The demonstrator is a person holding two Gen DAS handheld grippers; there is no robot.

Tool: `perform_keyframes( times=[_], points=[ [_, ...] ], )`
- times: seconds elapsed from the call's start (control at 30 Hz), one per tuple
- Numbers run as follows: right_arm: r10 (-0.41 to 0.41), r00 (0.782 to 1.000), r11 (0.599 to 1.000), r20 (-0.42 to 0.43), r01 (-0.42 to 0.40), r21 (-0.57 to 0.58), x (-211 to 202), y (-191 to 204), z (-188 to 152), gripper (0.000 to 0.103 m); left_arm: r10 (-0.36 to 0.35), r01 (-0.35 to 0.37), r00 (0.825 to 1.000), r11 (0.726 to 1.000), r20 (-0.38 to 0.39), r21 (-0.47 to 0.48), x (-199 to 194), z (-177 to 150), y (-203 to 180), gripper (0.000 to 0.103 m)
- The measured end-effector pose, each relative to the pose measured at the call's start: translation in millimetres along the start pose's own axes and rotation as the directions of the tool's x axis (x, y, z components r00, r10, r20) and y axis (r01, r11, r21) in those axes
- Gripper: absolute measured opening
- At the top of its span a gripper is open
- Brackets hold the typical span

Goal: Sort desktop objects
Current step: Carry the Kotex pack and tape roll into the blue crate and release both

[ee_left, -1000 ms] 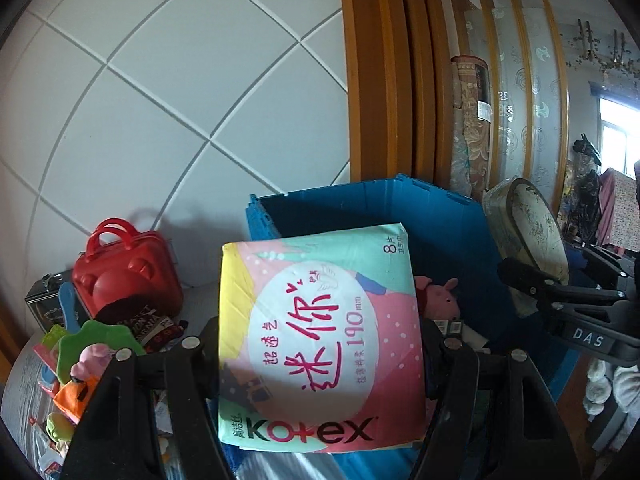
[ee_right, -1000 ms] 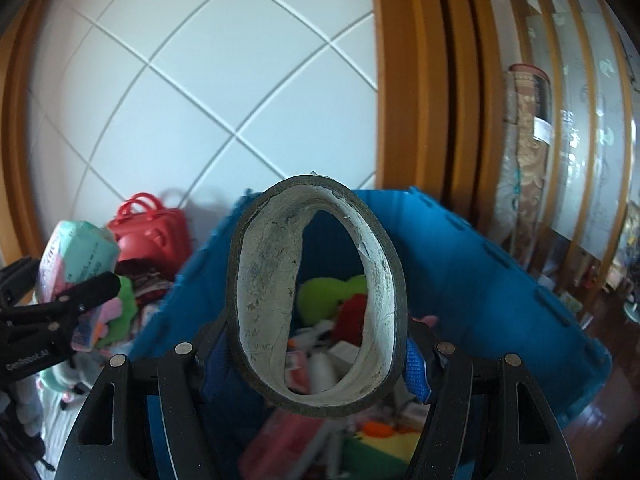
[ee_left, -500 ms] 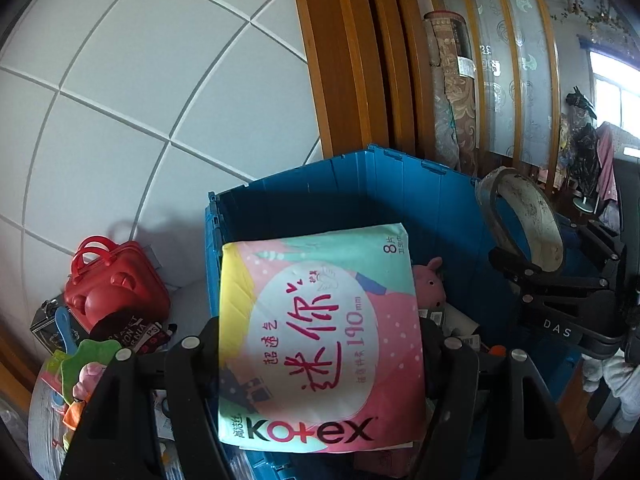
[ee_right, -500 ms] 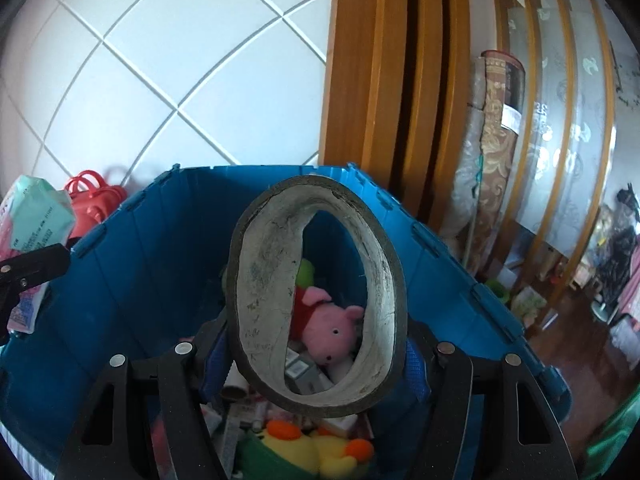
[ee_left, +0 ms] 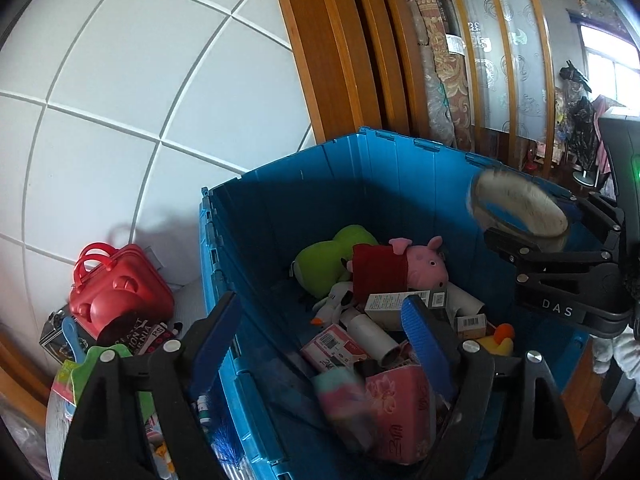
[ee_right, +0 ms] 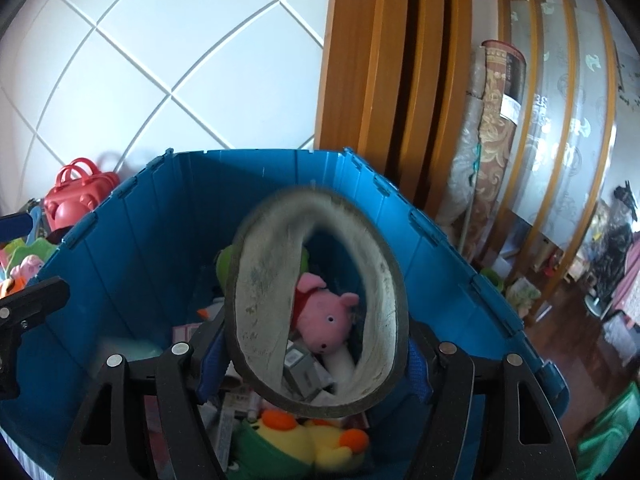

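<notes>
- The pink and mint soft pack [ee_left: 372, 412], blurred, is below and between my left gripper's [ee_left: 320, 344] blue-padded fingers [ee_left: 420, 336], touching neither; those jaws are opening and grip nothing.
- The pack is inside the tall blue plastic crate [ee_left: 304, 184], at the near end of its heap.
- Beyond my left fingers lie a pink plush pig in a red top [ee_left: 404, 264], a lime-green plush [ee_left: 324, 260], small cartons and a white tube.
- My right gripper [ee_right: 312, 350] has the worn grey oval ring [ee_right: 260, 308] standing between its fingers over the crate [ee_right: 160, 216]; the jaws are opening, the ring's edge is blurred, and I cannot tell whether the pads touch it.
- Under that ring sits a yellow plush duck with orange bill [ee_right: 316, 444].
- Outside the crate, left of my left gripper, stands a red plastic toy suitcase [ee_left: 116, 288] against the white tiled wall [ee_left: 120, 80].
- Right of the crate rises an orange wooden door frame [ee_right: 384, 60].
</notes>
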State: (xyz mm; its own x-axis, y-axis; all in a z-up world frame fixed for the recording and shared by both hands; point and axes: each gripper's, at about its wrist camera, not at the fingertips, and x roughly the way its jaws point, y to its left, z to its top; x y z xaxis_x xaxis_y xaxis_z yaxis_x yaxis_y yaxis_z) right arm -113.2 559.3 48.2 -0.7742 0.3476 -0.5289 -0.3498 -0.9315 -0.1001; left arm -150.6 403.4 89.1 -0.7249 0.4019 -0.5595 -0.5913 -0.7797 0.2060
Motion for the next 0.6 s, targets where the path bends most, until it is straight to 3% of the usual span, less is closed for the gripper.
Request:
perform_keyframes(
  times=[0.13,0.27,0.33,0.6],
  points=[
    [-0.006,1.0,1.0,0.012,0.006,0.005,-3,0,1,0.087,0.004,-0.004,1.0,1.0,-0.004,-0.017,0,0,4,0.082],
    [-0.036,0.999,0.999,0.035,0.036,-0.013,-9,4,-1,0.093,0.012,-0.012,1.0,0.999,0.008,-0.039,-3,-2,8,0.082],
    [-0.04,0.998,0.999,0.05,0.041,-0.008,-12,5,-1,0.103,0.017,-0.016,1.0,0.998,0.024,-0.059,-6,-4,11,0.082],
    [0.044,0.996,0.999,0.076,-0.043,-0.014,-31,26,-7,0.103,0.039,-0.027,0.996,0.986,0.075,-0.162,-32,-25,42,0.082]
  ],
)
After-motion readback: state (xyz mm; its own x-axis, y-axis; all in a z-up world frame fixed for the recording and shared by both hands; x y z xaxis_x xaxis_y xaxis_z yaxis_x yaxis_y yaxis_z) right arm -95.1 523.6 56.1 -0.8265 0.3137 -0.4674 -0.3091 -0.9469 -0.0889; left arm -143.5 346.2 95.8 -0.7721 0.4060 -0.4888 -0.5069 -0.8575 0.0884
